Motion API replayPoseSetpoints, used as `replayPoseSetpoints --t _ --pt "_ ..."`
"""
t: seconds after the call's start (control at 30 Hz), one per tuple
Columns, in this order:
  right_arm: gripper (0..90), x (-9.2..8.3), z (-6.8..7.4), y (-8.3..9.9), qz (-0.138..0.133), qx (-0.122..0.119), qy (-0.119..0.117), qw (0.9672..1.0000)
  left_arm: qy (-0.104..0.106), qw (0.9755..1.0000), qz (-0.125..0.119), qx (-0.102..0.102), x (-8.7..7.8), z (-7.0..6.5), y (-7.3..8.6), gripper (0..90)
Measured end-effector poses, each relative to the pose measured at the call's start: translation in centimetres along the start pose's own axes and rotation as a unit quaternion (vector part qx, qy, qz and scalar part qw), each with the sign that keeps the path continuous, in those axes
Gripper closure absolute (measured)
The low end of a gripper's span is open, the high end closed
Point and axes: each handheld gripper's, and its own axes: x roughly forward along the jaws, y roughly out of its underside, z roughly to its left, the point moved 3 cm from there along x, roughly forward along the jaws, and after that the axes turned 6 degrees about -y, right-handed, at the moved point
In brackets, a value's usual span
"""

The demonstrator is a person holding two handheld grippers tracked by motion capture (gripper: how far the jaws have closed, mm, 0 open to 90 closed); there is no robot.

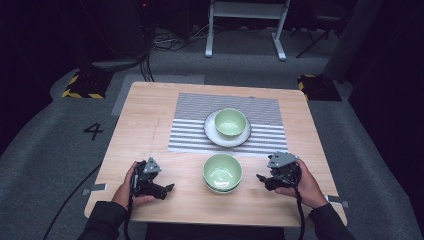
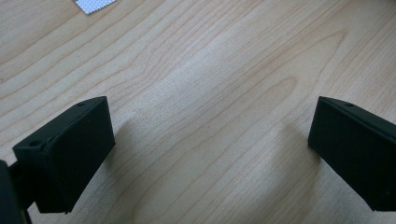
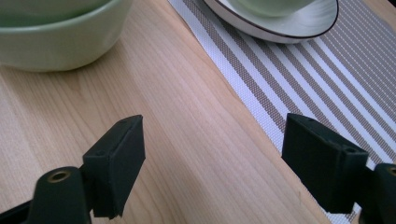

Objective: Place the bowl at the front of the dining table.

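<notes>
Bowls wait at the centre of a wooden table (image 1: 145, 115) as a person rests a hand-held gripper on either side of the near stack. The left gripper (image 1: 167, 188) lies on bare wood with its jaws spread wide and nothing between them; the right gripper (image 1: 260, 177) is likewise agape and empty, pointing toward the stacked green bowls (image 1: 222, 172) just beside it. What looks like two nested bowls sits on the wood, near the striped placemat (image 1: 190, 135), where another green bowl (image 1: 230, 122) stands on a white plate (image 1: 212, 134). A clean pickup likely means sliding one jaw inside the top rim, one outside, closing firmly, then lifting straight up so the lower bowl stays put.
</notes>
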Motion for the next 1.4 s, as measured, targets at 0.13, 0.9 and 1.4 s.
replayPoseSetpoints --t 0.13,0.9,1.4 --pt "21.4 0.1 -0.1 0.6 0.003 0.011 0.000 0.9999 0.000 1.0000 0.000 0.000 0.0 0.0 0.0 0.4" --pt "18.9 -0.2 -1.0 5.8 0.005 0.075 -0.005 0.9971 0.000 1.0000 0.000 -0.001 0.0 0.0 0.0 0.4" --pt "15.2 -1.2 -1.8 10.2 -0.057 0.157 -0.026 0.9856 -0.001 1.0000 0.000 0.003 0.0 0.1 -0.1 0.4"
